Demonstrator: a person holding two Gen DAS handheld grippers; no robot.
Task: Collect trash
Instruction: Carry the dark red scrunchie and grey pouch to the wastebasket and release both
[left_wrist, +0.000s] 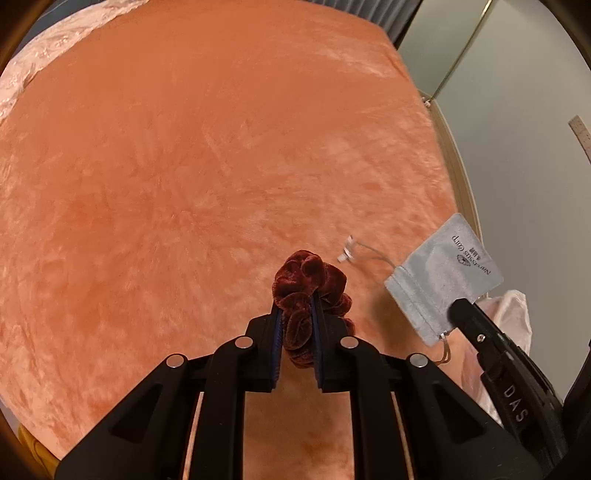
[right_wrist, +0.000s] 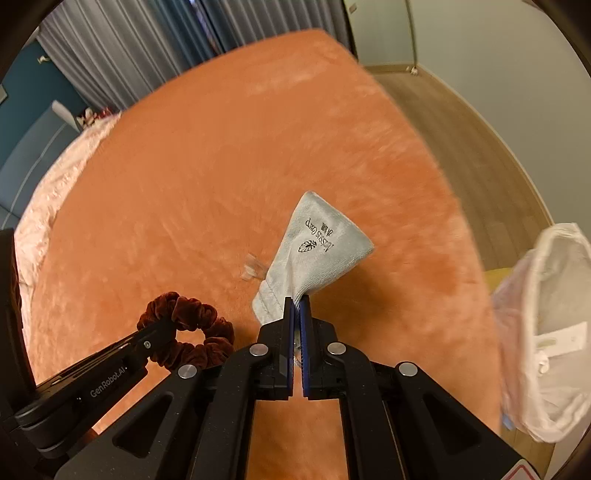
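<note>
Closest to us, our left gripper (left_wrist: 297, 314) is clamped on the dark red velvet scrunchie (left_wrist: 310, 280), whose ring bulges out above and below the pads while its far loop sits low over the orange plush blanket (left_wrist: 184, 166); whether it touches the pile we cannot tell. Just to the right, our right gripper (right_wrist: 296, 306) is closed on the drawstring end of the grey cloth pouch (right_wrist: 319, 243), so the pouch points away from the fingers, its long axis running forward and slightly right, printed face up. A thin cord with a small clear toggle (left_wrist: 346, 253) trails from the pouch toward the scrunchie. What matters for the coming move, we judge, is the white trash bag (right_wrist: 550, 332): it hangs open beyond the bed's right edge, mouth turned toward us, near the right gripper and well apart from the left. So the pouch should swing rightward first, the scrunchie crossing after. Beyond lie the pink lace cover (right_wrist: 55, 184) and grey curtains (right_wrist: 122, 62).
</note>
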